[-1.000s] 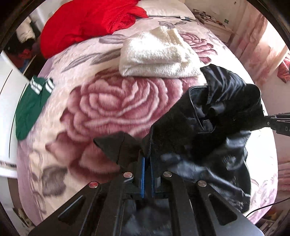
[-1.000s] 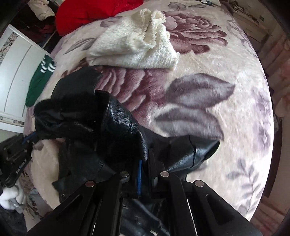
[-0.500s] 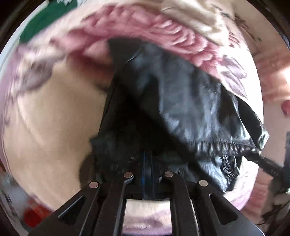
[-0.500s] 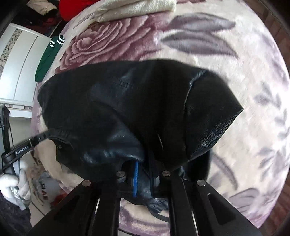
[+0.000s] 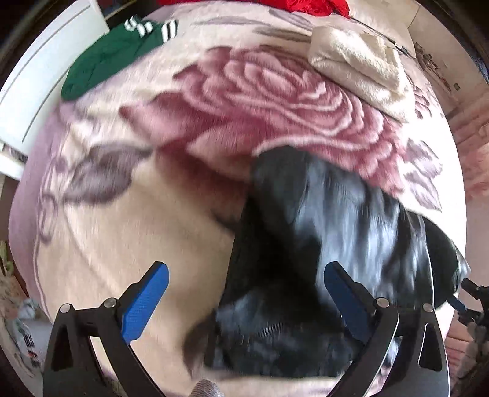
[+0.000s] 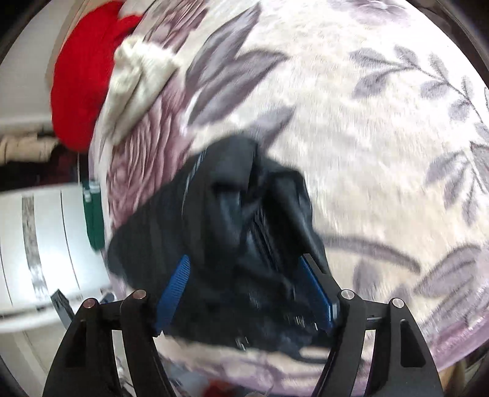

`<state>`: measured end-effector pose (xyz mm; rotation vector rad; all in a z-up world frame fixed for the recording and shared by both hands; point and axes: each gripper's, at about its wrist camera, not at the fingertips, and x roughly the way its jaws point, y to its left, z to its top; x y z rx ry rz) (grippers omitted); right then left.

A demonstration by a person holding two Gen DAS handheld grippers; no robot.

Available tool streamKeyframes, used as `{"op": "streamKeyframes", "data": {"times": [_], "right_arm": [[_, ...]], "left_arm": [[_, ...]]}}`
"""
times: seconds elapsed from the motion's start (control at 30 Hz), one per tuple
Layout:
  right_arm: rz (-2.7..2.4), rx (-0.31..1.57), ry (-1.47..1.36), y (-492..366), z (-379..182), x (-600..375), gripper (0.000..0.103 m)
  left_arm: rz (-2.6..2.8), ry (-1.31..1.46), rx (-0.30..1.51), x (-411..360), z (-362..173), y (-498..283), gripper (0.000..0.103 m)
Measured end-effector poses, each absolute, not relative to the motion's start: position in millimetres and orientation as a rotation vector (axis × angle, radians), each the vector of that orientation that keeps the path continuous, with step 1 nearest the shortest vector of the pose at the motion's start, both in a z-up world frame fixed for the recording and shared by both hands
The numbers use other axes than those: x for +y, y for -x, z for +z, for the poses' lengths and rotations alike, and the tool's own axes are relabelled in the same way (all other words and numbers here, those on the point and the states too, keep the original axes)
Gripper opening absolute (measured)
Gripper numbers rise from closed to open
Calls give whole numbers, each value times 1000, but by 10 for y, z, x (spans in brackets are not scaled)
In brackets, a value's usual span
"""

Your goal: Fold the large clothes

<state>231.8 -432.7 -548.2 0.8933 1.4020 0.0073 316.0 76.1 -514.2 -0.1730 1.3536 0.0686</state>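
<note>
A black leather jacket [image 5: 330, 244] lies bunched on the rose-patterned blanket [image 5: 122, 238] of the bed, near its front edge. My left gripper [image 5: 246, 270] is open, its blue pads spread wide, the jacket's left edge lying between and just beyond them. In the right wrist view the jacket [image 6: 232, 220] sits in a dark heap between my right gripper's [image 6: 244, 262] spread blue pads. That gripper is open too. Both views are blurred by motion.
A folded cream towel [image 5: 360, 67], a red garment [image 5: 305, 6] and a green striped garment [image 5: 104, 64] lie farther back on the bed. A white cabinet [image 6: 39, 244] stands beside the bed on the left.
Both grippers were shut on the jacket and carried it toward the bed's front edge. Now both have opened and let it go; it lies on the blanket.
</note>
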Motion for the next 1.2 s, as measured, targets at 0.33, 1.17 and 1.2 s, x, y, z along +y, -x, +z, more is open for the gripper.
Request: {"op": "streamKeyframes", "data": {"times": [0.33, 1.17, 1.2], "right_arm": [[-47, 1381, -931, -2854, -5648, -4212, 74], [-156, 1486, -757, -2534, -5790, -4652, 61], [-175, 1465, -737, -2487, -5665, -4678, 61]], "left_arm": [[98, 188, 1389, 603, -5566, -3819, 101], [64, 339, 1408, 1247, -5244, -2991, 40], [60, 325, 1392, 1238, -5172, -3016, 41]]}}
